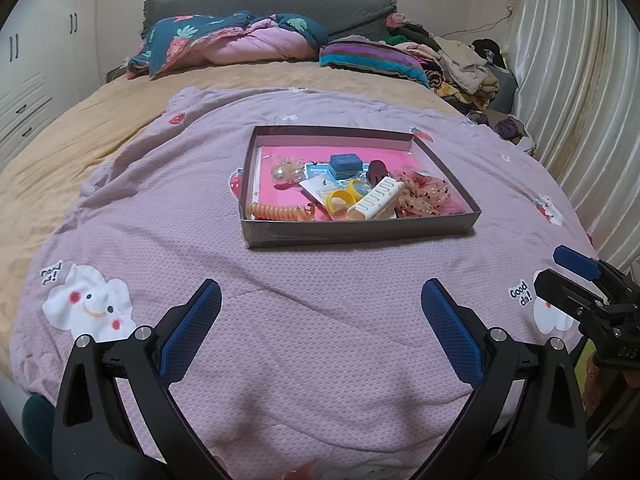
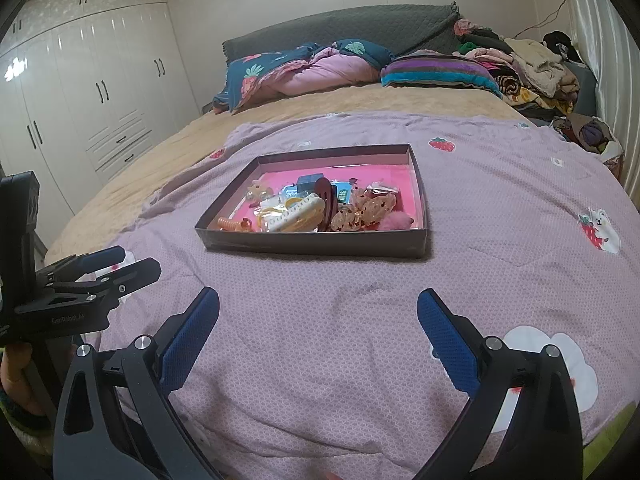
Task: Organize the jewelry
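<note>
A shallow dark box (image 1: 360,232) with a pink lining sits on a lilac quilt (image 1: 280,360) spread over the bed, at about 12 o'clock from both grippers and well apart from them.

The left gripper (image 1: 320,300) hovers low over the quilt with its blue-padded fingers (image 1: 196,320) spread wide and nothing between them. The right gripper (image 2: 318,300) is likewise released, its fingers (image 2: 444,328) splayed over bare quilt. In the left view the right gripper shows at 3 o'clock; in the right view the left one shows at 9 o'clock, with part of a hand (image 2: 16,376) on its handle.

Inside the box, the pieces crowd the near half. A coiled orange hair tie (image 1: 276,212) lies at 7 o'clock along the near wall. A white claw clip (image 1: 376,200) lies near the middle of that wall, touching a yellow clip (image 1: 340,200) on its 9 o'clock side. A sheer dotted scrunchie (image 1: 424,196) fills the 4 o'clock corner. A small blue box (image 1: 345,164) stands toward the centre, with a dark red clip (image 1: 377,170) just beside it at 3 o'clock. A clear beaded piece (image 1: 286,172) rests at 9 o'clock. The far strip of lining is bare pink.

At 12 o'clock beyond the quilt lie a folded duvet (image 1: 240,40) and a striped blanket (image 1: 372,58), with a heap of clothes (image 1: 460,68) at 1 o'clock. White wardrobes (image 2: 80,92) stand at 10 o'clock in the right view.
</note>
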The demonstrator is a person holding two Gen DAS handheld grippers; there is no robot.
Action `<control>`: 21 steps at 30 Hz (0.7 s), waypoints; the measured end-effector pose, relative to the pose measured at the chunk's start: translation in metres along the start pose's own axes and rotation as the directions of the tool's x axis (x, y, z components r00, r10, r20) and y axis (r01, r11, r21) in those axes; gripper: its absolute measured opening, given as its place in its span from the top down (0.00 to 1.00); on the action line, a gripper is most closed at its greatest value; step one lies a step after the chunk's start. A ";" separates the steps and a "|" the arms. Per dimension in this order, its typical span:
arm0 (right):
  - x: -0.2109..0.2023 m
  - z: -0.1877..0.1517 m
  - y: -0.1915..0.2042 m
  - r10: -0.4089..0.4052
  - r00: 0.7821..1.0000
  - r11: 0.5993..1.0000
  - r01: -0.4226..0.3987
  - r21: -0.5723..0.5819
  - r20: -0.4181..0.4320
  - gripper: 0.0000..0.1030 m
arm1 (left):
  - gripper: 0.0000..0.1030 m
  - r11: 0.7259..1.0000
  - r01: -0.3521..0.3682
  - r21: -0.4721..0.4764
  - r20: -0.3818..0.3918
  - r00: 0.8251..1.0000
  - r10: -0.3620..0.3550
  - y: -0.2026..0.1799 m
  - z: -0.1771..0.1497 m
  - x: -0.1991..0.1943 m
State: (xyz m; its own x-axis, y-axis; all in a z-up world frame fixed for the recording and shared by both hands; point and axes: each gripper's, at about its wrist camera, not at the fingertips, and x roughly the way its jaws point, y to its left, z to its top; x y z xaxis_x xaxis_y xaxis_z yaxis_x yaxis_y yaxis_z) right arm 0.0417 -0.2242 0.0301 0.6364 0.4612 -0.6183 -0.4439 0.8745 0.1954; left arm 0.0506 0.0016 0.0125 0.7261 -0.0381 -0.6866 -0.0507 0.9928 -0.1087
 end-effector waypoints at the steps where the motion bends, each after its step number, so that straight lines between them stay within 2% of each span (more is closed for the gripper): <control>1: 0.000 0.000 0.000 -0.001 1.000 1.000 0.001 -0.001 0.001 0.04 | 0.09 1.000 -0.001 0.001 0.000 1.000 0.001 0.000 0.000 0.000; 21: -0.001 0.000 -0.001 -0.004 1.000 1.000 0.004 -0.002 0.000 0.04 | 0.09 1.000 -0.007 -0.002 -0.007 1.000 0.007 0.000 0.000 0.000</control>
State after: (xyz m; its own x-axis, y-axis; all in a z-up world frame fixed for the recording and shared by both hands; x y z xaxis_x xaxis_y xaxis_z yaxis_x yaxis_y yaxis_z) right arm 0.0418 -0.2253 0.0305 0.6382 0.4582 -0.6187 -0.4426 0.8759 0.1921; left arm 0.0508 0.0019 0.0129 0.7212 -0.0320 -0.6920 -0.0573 0.9928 -0.1056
